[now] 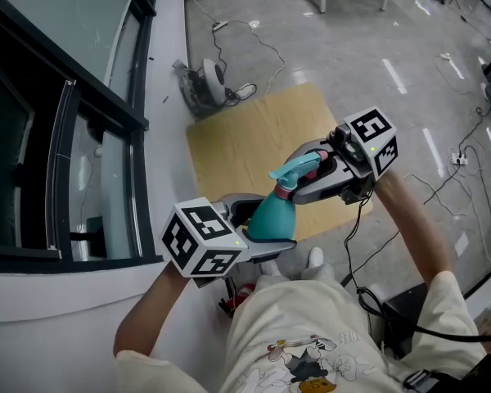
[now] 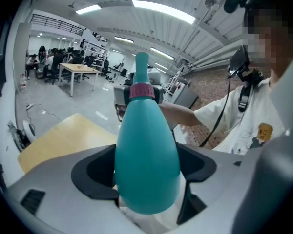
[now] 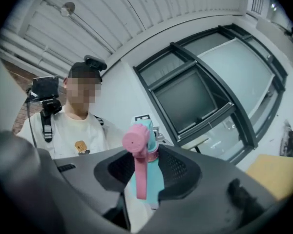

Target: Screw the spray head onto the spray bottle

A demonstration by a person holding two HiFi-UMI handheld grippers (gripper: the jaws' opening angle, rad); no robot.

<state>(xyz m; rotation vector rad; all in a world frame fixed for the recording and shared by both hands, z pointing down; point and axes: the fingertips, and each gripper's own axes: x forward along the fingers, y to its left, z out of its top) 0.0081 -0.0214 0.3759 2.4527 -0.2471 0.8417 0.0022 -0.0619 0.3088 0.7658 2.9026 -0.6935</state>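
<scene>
Two grippers meet on one teal bottle (image 1: pixel 270 218), held in the air in front of me above a pale wooden board (image 1: pixel 245 137) lying on the grey floor (image 1: pixel 376 47). My left gripper (image 1: pixel 258 229) clasps the bottle round its wide lower body, jaws spread far apart and pressed to either side, so the neck points away from it and up toward my other hand. My right gripper (image 1: pixel 317 173) is clamped on the spray head (image 1: pixel 297 170), which sits at the top of the bottle's neck with a pink collar (image 1: pixel 285 188) at the join. Seen along the right gripper's jaws, the head's round pink nozzle (image 3: pixel 135 141) and long pink trigger (image 3: pixel 140 179) face the camera, the teal body squeezed between the dark pads. How far the collar is threaded on I cannot tell. A dark-framed window (image 1: pixel 65 113) runs along the wall on my left.
</scene>
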